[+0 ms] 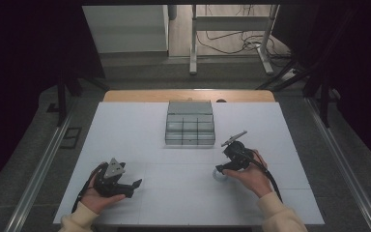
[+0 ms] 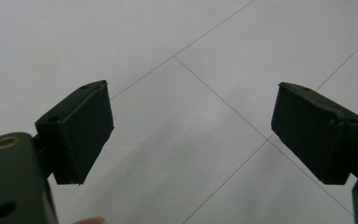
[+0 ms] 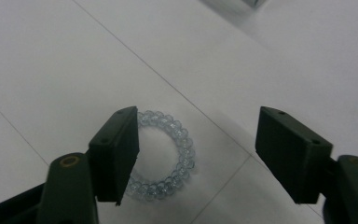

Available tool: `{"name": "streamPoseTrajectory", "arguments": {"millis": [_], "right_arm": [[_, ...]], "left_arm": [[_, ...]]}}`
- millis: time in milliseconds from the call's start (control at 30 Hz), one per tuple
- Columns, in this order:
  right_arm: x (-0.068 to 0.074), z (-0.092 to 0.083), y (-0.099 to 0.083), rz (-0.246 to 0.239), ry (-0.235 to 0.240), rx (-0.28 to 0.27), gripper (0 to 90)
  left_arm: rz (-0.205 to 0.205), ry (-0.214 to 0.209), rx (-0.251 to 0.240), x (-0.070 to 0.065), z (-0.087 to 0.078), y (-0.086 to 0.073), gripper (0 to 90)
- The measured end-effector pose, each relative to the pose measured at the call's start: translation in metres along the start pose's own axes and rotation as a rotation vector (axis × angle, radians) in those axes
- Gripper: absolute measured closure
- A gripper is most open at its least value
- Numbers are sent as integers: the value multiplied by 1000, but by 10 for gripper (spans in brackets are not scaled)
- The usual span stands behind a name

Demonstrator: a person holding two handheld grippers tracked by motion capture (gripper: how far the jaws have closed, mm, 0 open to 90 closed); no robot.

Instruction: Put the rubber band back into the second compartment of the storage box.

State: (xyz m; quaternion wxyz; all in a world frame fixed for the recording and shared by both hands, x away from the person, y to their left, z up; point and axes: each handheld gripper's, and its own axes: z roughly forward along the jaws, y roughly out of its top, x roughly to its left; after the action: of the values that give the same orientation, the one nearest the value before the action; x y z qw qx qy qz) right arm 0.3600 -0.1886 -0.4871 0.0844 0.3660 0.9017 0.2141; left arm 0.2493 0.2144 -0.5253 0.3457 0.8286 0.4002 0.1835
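Your right tongs (image 3: 196, 156) are spread wide and hang just above the bead bracelet (image 3: 164, 156), pinching nothing. In the right gripper view one jaw covers the near-left part of the ring while the other stands well clear on the far side, so most of the bracelet sits inside the gap. That reads as a line-up for a pick: you have opened wider than the ring so both jaws can drop past it, or so one can go through the hole and catch a single strand of beads. I cannot tell whether the covering jaw touches the beads.

The bracelet (image 1: 219, 175) lies flat on the white table (image 1: 183, 193), a closed loop of clear, pale blue beads. It is just in front of your right hand (image 1: 251, 176) and well nearer to you than the grey compartment box (image 1: 190, 123), which stands toward the far edge. If that box is where the bracelet belongs, the carry runs from the bracelet away from you and a little left.

Your left tongs (image 2: 191, 130) are also spread and empty, looking down at bare table and its thin seam lines. In the high view the left tongs (image 1: 136, 184) rest low, well to the left of the bracelet, parked where they cannot crowd the reach but near enough to steady the ring if the beads roll.
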Motion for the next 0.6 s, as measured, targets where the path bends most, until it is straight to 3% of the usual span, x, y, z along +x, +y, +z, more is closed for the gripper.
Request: {"name": "streamPoseTrajectory", "arguments": {"millis": [600], "right_arm": [[5,9,-5,-54,-8,64,578]], "left_arm": [[4,-1,1,0,0,0,132]]}}
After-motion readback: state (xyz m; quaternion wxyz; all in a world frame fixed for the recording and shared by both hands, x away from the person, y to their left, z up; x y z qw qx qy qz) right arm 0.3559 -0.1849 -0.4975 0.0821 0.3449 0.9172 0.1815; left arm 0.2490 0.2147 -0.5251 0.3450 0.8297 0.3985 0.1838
